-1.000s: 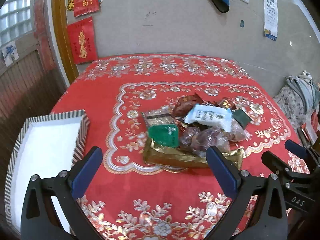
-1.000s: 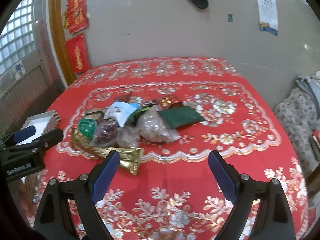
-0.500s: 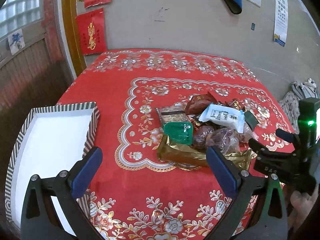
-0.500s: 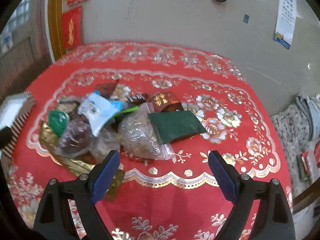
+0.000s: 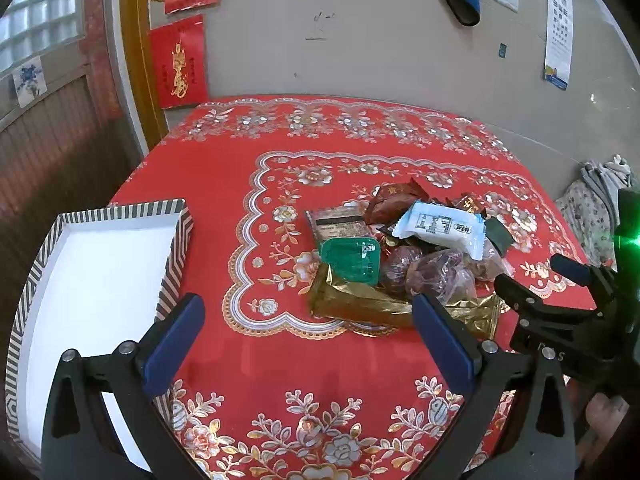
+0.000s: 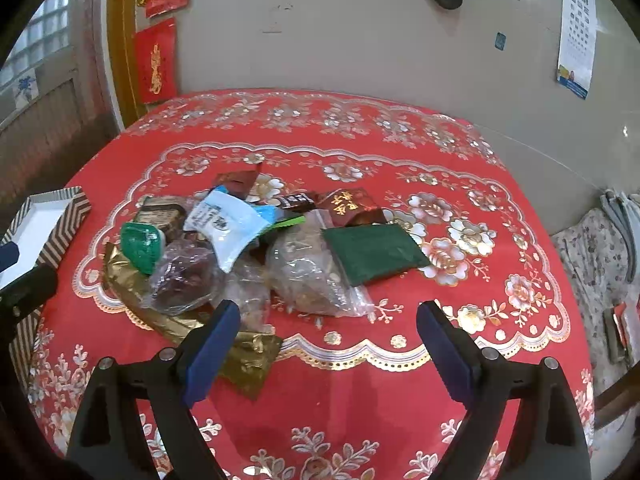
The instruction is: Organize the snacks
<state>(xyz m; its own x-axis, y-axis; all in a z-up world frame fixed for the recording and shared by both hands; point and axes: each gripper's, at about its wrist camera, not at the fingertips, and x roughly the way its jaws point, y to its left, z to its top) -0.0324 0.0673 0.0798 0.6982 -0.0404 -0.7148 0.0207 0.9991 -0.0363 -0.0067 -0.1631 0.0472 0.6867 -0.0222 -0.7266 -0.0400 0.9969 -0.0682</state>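
A pile of snacks lies mid-table on the red cloth: a gold foil pack, a green cup, a white-blue packet, clear bags of dark fruit, a dark green pouch and a clear bag. A striped box with a white inside stands at the left. My left gripper is open and empty, short of the pile. My right gripper is open and empty, just before the clear bag; it also shows in the left wrist view.
The table with its red floral cloth stands against a grey wall. Red paper hangings are on the wall at the left. A patterned cloth bundle lies beyond the table's right edge.
Both grippers have moved closer to the snack pile and stay open. The right gripper has shifted toward the clear bag and green pouch.
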